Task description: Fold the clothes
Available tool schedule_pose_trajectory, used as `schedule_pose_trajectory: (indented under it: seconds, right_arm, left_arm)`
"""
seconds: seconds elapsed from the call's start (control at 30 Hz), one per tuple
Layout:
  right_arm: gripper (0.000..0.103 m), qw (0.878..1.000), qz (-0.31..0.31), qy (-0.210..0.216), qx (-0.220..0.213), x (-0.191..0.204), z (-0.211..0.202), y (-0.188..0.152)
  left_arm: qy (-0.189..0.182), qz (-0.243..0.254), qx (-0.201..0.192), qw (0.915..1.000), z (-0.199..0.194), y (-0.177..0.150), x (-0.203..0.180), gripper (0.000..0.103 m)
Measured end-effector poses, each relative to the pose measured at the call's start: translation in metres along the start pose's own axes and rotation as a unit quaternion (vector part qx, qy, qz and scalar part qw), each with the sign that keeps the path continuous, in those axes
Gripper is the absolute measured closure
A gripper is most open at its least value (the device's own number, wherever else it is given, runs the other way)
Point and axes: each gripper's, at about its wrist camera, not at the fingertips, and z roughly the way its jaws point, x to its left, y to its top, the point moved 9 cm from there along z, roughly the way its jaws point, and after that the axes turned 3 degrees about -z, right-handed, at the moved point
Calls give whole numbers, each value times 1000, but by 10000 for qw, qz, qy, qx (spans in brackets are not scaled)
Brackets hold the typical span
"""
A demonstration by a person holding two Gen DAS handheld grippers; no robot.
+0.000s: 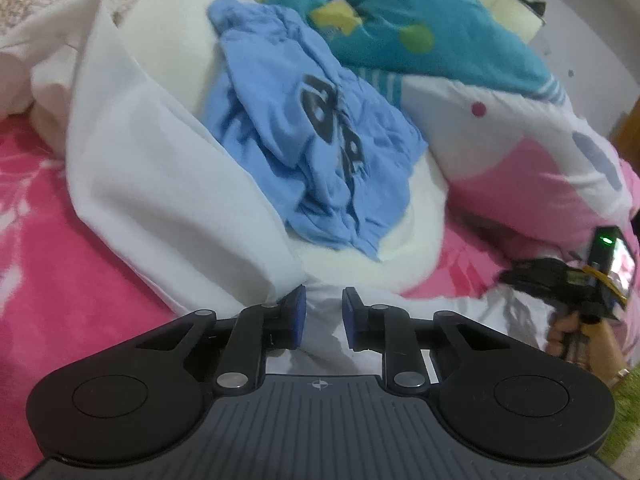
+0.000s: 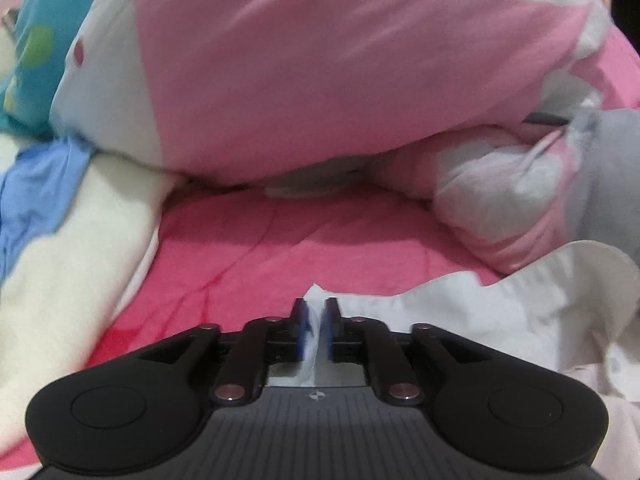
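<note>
Left wrist view: the left gripper (image 1: 323, 312) sits low in the centre of the frame, its jaws spread, with a fold of the white garment (image 1: 160, 184) lying in the gap between the blue pads (image 1: 298, 316).
Grip, left: nothing is pinched; whether the pads touch the cloth on either side cannot be told.
Garment, left view: it runs from the upper left of the frame down to the jaws, over the pink bedsheet (image 1: 36, 216).
Other laundry: a crumpled blue shirt (image 1: 304, 136) with dark print lies on a cream blanket (image 1: 168, 48) in the upper middle, beside the white garment.
Right edge: the right gripper (image 1: 592, 280) is seen from the side, too small to read its jaws here.
Step in hand: judged as taking hold of the white garment's edge with both tools before spreading it flat.
Next move: the left jaws need to close on the fold while the right keeps tension.

Right wrist view: the right gripper's jaws, at lower centre of the frame, are pressed together on a thin corner of the white garment.
Garment, right view: the rest trails to the lower right of the frame.
Background: a pink and white quilt (image 2: 320, 72) fills the top half.
Hard to make out: motion blur softens both views; the garment's shape, sleeves and collar are hidden in folds, and its far end is cut off.
</note>
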Motion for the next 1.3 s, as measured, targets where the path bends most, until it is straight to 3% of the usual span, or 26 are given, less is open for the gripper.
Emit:
schedule_pose_trajectory:
  seconds: [0.1,0.23,0.4,0.6,0.7,0.8,0.9,1.0,1.1,1.3]
  right_arm:
    - [76,9996,211,25,-202,-14,-20,14]
    - [76,9958,182,880,-176,1,-57,27]
    - [76,9839,122,1747,365,29,-93,18]
    - [76,9786,709,1832,615,-8,-170,-1]
    - [76,9778,840,1693,904,-28,-215,-41]
    - [76,9754,1095,1542,1135,-38,-226,-72]
    - [76,9657,1609,1617,1238,-45,-210,-89]
    - [76,9454,2374,1789,1339,-49,-166,-93]
    - [76,9255,2979,1880,1396,-56,-137,-93]
    - [74,9009,3533,2090,1410,-55,-89,-89]
  left_arm:
    - [91,-117,-181,9997,-5,6,6,81]
    - [156,-113,-466,9987,-15,15,7,78]
    - [318,-156,-652,9972,-19,23,13,78]
    - [41,46,-800,9968,-30,25,0,73]
    - [-225,345,-850,9955,-37,21,-16,70]
    - [-474,680,-753,9937,-40,10,-31,69]
    - [-726,1115,-353,9905,-34,-11,-44,68]
    - [-909,1338,-114,9868,-29,-22,-54,68]
    - [-1037,1404,0,9846,-24,-26,-60,68]
    - [-1095,1419,307,9833,-14,-33,-64,68]
